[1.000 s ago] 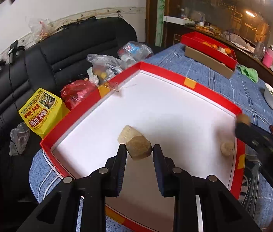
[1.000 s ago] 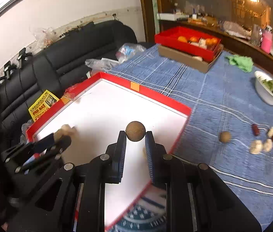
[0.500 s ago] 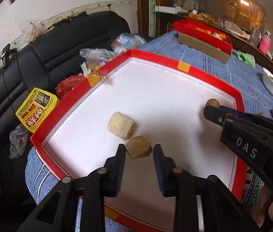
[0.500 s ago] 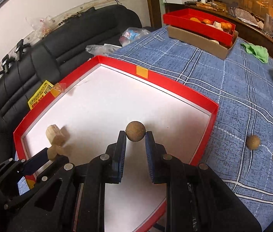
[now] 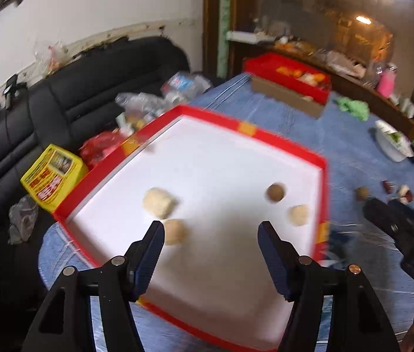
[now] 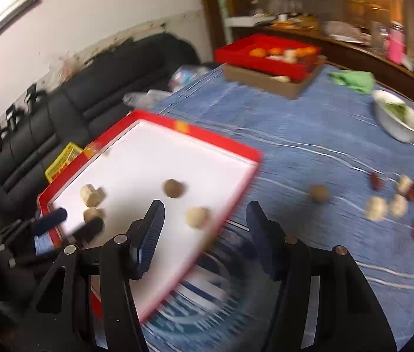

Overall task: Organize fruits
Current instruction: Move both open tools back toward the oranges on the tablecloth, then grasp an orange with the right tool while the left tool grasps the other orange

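Four fruits (image 5: pixel 275 192) inside red-rimmed tray (image 5: pixel 283 140)

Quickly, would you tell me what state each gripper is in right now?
Left gripper: open, holding nothing, over the tray.
Right gripper: open, holding nothing.

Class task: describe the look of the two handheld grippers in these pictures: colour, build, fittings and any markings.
Both the left gripper and right gripper are black plastic, with triangular cut-out linkage arms, silver pivot rivets, and ribbed dark-blue finger pads. White letters "DA" mark the right gripper's side in the left wrist view.
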{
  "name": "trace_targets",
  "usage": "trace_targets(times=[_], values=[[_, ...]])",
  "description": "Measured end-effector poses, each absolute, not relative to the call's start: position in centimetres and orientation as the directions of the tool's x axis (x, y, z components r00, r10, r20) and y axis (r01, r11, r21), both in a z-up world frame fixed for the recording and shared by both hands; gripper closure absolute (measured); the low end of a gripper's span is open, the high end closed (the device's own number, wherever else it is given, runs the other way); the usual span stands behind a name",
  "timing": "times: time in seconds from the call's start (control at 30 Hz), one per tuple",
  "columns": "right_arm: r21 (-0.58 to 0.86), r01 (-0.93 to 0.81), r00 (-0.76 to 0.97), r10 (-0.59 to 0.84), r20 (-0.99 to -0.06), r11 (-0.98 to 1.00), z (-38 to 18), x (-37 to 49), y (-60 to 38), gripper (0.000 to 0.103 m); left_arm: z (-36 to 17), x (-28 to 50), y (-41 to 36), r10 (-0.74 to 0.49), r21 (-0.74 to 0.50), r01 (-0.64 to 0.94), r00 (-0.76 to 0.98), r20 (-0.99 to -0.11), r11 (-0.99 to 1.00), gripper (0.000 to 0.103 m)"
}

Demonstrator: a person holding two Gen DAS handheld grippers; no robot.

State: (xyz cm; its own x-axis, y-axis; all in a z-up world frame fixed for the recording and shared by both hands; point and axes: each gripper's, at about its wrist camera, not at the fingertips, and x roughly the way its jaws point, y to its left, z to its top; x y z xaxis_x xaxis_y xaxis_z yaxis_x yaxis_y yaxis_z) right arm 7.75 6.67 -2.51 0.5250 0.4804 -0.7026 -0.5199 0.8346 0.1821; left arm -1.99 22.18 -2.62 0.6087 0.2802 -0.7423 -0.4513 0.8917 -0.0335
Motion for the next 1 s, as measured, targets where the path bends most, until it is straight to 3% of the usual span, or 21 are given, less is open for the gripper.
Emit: trace_targets(times=[0.23, 0.5, 1.0], values=[[0.207, -0.294, 0.659, 0.355, -0.664, 0.933, -1.9, 7.1, -6.4, 0.045, -1.5, -0.1, 14.8, 0.146, -0.056, -0.27, 0.669, -0.729, 0.961, 0.034], [0.208, 0.009, 0.683, 0.146, -0.716, 0.978, -4.6, 10.0, -19.1, 0.045, -2.1, 3.3, 5.8, 0.037, -0.029, -0.087, 0.67, -0.741, 0.996, 0.034], [0.176, 0.034, 0.618, 0.118, -0.777, 0.984, -7.6, 16.9, -20.0, 0.067, -3.9, 8.7, -0.1, -0.021, -0.02, 0.009, 0.641, -0.767, 1.0, 0.033]])
